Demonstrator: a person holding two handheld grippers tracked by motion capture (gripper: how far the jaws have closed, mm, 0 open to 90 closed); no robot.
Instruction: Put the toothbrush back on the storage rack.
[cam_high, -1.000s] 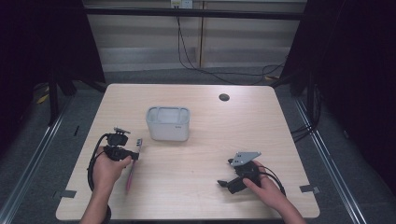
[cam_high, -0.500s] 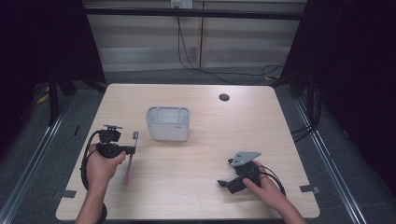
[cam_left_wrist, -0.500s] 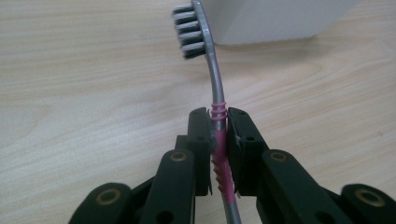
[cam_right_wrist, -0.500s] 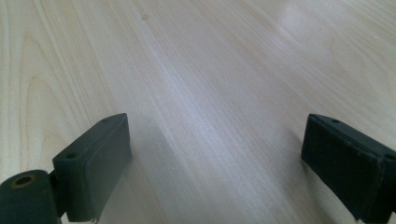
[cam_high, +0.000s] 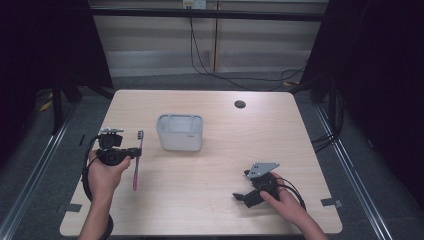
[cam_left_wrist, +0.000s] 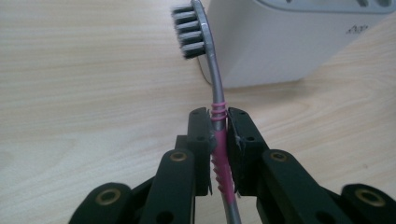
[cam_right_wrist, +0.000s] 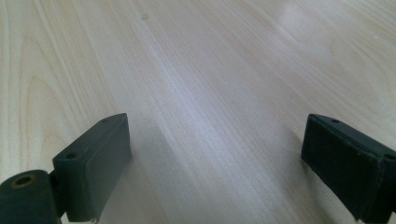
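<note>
While clamped between the left gripper (cam_left_wrist: 217, 140) fingers, toothbrush (cam_left_wrist: 215, 112) (bristles beside tub (cam_left_wrist: 299, 42)); right gripper (cam_right_wrist: 219, 172) fingers spread.

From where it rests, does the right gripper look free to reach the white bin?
Probably yes. The right gripper sits open near the table's front edge, and bare tabletop lies between it and the white bin; the toothbrush is off to the side.

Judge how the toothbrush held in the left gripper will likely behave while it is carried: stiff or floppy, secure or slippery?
The toothbrush probably stays stiff: its thin neck keeps its curve unsupported. The left gripper clamps the ribbed pink grip, so slipping seems unlikely. It looks light.
</note>
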